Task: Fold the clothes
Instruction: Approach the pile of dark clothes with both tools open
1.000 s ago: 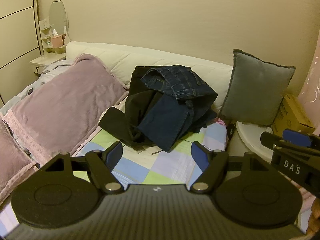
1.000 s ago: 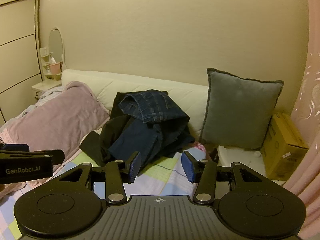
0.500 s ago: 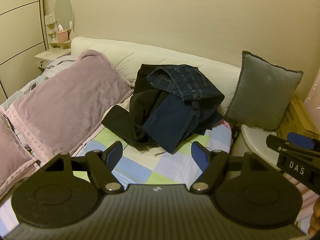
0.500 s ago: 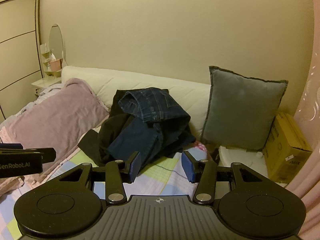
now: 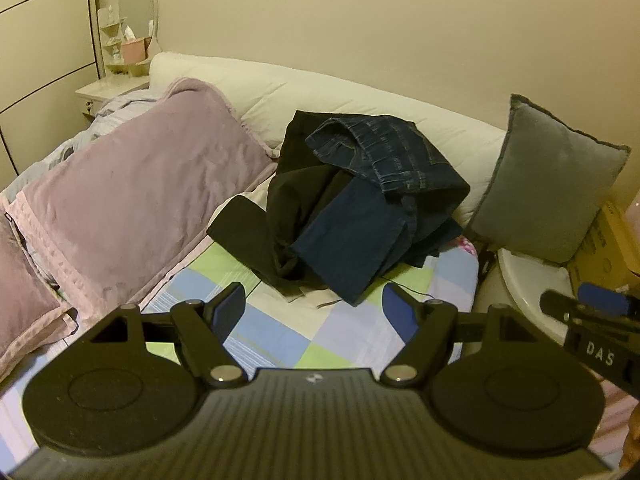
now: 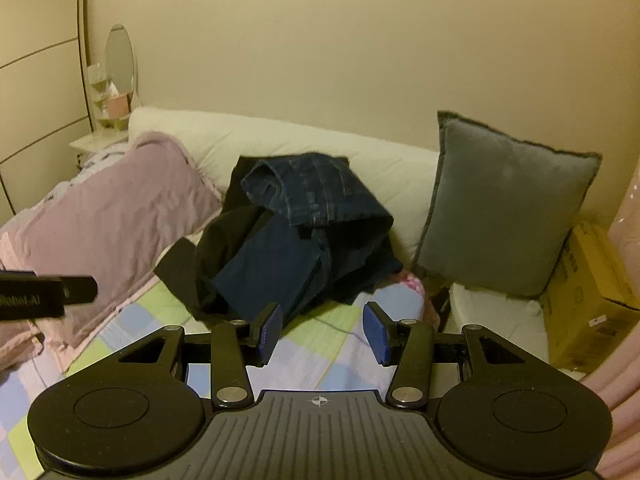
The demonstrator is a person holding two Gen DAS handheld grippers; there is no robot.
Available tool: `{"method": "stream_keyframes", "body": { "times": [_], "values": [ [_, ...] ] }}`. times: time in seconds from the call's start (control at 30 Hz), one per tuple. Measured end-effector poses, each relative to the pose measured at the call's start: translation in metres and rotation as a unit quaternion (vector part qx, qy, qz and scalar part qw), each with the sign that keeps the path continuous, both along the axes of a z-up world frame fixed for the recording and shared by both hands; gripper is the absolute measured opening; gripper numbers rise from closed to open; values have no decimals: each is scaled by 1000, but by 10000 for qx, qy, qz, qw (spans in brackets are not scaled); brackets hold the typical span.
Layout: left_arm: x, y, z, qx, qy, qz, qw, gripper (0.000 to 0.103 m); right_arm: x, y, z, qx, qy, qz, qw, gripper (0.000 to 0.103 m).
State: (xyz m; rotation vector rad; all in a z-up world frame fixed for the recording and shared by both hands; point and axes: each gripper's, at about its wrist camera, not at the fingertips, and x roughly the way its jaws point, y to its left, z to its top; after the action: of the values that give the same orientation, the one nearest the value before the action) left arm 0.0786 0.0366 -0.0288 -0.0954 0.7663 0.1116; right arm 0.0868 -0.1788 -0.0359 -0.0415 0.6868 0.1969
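Left-wrist view shows my left gripper [image 5: 313, 307] and right gripper [image 6: 322, 333], jaws wide apart and empty, now closer to the crumpled heap of dark blue denim and black clothes [image 5: 352, 208] on the checked bedsheet [image 5: 276, 340], so folding remains outstanding.

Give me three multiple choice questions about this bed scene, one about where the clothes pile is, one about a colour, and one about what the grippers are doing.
1. The clothes pile lies: A on the checked sheet B on the cardboard box C on the floor
2. The upright cushion is: A red B grey C white
3. Both grippers are: A open, empty B shut on jeans C holding a pillow

Answers: 1 A, the pile rests on the sheet against the headboard. 2 B, it looks grey. 3 A, left gripper and right gripper have fingers spread, nothing between.
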Motion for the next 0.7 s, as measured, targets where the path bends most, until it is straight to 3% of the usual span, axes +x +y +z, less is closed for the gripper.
{"method": "stream_keyframes", "body": {
  "times": [0.2, 0.47, 0.7],
  "values": [
    [31, 5, -14, -141, 50, 66, 9999, 73, 30, -9, -16, -47, 167, 120, 9998, 49],
    [87, -1, -38, -299, 184, 64, 9994, 68, 89, -27, -36, -455, -181, 243, 9985, 49],
    [153, -23, -56, -403, 292, -61, 9987, 65, 148, -46, -50, -711, -164, 233, 9971, 49]
  ]
}}
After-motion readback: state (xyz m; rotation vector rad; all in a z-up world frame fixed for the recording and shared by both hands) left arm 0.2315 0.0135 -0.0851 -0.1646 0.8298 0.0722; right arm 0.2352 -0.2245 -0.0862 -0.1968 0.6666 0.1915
